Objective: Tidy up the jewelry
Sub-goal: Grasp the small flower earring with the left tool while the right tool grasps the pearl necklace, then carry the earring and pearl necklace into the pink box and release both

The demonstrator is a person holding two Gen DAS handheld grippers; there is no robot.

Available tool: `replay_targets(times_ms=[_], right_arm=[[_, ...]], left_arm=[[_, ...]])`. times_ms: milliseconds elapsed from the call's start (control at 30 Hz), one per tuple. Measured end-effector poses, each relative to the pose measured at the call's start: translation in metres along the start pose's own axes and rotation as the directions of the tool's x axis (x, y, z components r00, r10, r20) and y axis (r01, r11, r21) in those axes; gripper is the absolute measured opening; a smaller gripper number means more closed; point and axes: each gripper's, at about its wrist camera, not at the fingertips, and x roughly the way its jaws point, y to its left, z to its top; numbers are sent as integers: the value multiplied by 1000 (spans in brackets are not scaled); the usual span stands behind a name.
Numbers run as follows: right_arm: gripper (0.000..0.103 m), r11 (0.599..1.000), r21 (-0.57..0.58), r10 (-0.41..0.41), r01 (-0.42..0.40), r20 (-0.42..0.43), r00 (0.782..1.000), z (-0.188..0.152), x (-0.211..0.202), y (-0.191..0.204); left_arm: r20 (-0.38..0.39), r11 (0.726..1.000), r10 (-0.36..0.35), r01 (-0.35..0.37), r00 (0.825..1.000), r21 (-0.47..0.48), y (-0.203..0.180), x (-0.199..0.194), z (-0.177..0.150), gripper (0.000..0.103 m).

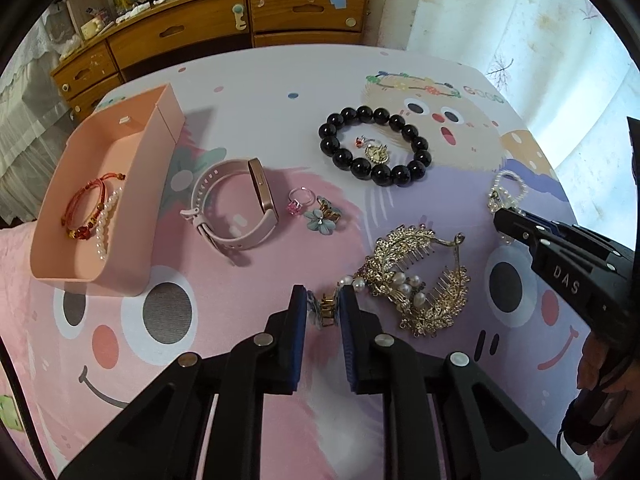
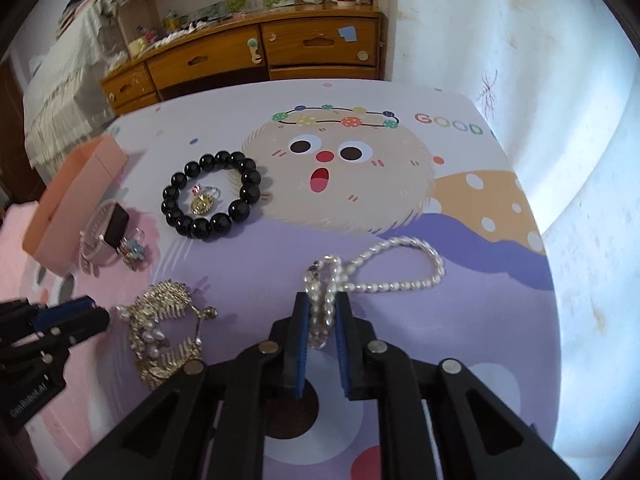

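A small gold-toned clip (image 1: pixel 325 309) is sitting pinched between blue pads near the ornate gold hair comb with pearls (image 1: pixel 416 280). The pearl necklace (image 2: pixel 384 276) is lying looped on the purple patch, one end caught between pads. The black bead bracelet (image 1: pixel 374 145) is circling a gold pendant (image 1: pixel 376 153). The pink watch band (image 1: pixel 232 210) is standing on edge beside a pink-stone ring (image 1: pixel 298 202) and a blue flower clip (image 1: pixel 322 218). A red cord bracelet (image 1: pixel 86 210) and a pearl bracelet (image 1: pixel 105 224) are resting inside the pink box (image 1: pixel 132 216).

The pearl necklace (image 1: pixel 505 192) is partly hidden behind the right gripper (image 1: pixel 500 216); the watch (image 2: pixel 100 236) is blurred.
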Motion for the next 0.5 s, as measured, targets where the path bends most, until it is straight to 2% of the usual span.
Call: replay_targets(times_ms=[67, 233, 500], right_arm=[[5, 999, 39, 23, -23, -4, 1000, 1, -3, -3], [4, 995, 63, 71, -71, 2, 997, 4, -17, 3], [5, 986, 62, 150, -155, 87, 985, 20, -59, 21]], left_arm=[[11, 1000, -2, 2, 1000, 9, 1, -5, -1, 14], [29, 1000, -10, 9, 1000, 30, 4, -21, 0, 14], [55, 999, -31, 28, 998, 47, 19, -54, -2, 14]])
